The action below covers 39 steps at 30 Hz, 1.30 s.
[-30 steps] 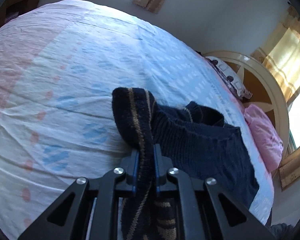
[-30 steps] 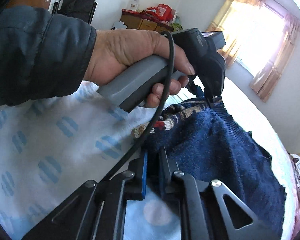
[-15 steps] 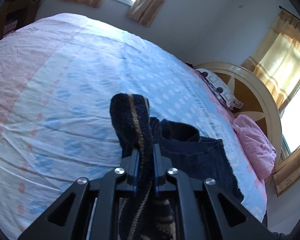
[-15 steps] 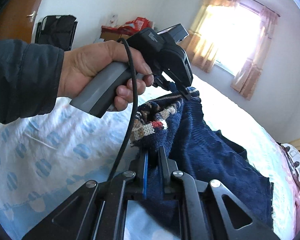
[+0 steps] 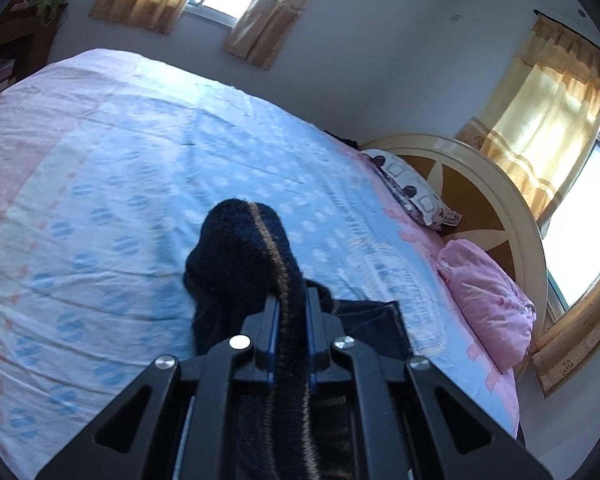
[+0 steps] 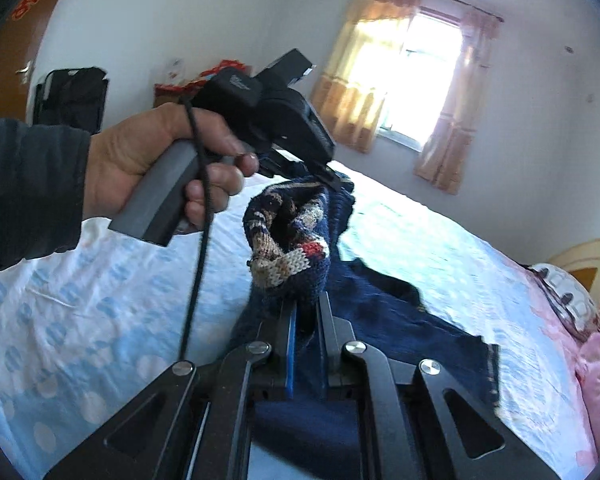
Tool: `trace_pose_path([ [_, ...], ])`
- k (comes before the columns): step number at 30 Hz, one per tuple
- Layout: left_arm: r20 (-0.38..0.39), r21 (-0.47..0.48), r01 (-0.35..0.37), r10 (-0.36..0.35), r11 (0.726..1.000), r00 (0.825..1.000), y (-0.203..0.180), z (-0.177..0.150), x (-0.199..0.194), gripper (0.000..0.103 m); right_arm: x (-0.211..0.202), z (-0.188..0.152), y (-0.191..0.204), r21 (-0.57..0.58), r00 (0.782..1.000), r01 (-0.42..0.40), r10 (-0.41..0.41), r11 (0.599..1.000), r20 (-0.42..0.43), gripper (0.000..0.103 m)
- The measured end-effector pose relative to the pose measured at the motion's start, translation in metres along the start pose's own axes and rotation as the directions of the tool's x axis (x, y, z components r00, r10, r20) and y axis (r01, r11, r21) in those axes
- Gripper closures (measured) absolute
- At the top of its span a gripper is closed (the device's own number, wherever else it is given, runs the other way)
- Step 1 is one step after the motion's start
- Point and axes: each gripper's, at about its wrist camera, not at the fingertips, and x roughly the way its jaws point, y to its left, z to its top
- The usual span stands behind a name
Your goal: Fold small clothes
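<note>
Far left, seen from the right wrist: dark-sleeved left hand wrapped round the grey handle of the left tool, fingers pinched narrow on the top edge of a navy knitted sweater. From the left wrist, same left tool clamped on a dark ribbed band with a tan stripe, cloth bulging up past the fingertips.

Further right: right tool closed tight on a bunched fold with the cream, red and tan pattern band, that lump rising above the blue-lined fingers. Between the two grips, upper edge lifted clear of the bed; lower body trailing down and lying on the blue-dotted sheet toward the right, hem spread near the pink pillow and the rounded headboard beyond.

Handling, by the look: soft, thick knit, light enough for two pinches, stretchy and prone to sag in the middle, not slippery, nothing fragile. Best hold probably at the firm ribbed edges or shoulder seams rather than loose mid-panel, with grips apart enough to keep the edge taut. Likely risk: bunched layers inside each pinch giving a crooked fold line when laid back down
</note>
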Motion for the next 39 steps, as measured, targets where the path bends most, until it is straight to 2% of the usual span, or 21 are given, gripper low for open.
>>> trace_pose_path([
  [7, -0.021, 0.048, 0.000, 0.001, 0.999, 1.000, -0.044, 0.002, 0.026, 0.092, -0.011, -0.019, -0.036, 0.059, 0.999, 0.042, -0.041, 0.997, -0.016, 0.096],
  [17, -0.074, 0.106, 0.042, -0.035, 0.993, 0.997, -0.100, -0.004, 0.067, 0.092, -0.032, -0.046, -0.090, 0.150, 0.994, 0.101, -0.095, 0.984, -0.046, 0.096],
  [25, -0.138, 0.177, 0.096, -0.072, 0.979, 0.988, -0.147, -0.018, 0.103, 0.093, -0.046, -0.074, -0.119, 0.224, 0.989, 0.124, -0.103, 0.967, -0.102, 0.096],
  [30, -0.189, 0.177, 0.102, -0.068, 0.979, 0.980, -0.162, -0.029, 0.136, 0.093, -0.046, -0.093, -0.139, 0.271, 0.980, 0.161, -0.121, 0.949, -0.158, 0.096],
  [39, -0.272, 0.206, 0.107, -0.048, 0.973, 0.961, -0.187, -0.051, 0.180, 0.095, -0.046, -0.126, -0.162, 0.380, 0.967, 0.161, -0.068, 0.911, -0.246, 0.096],
])
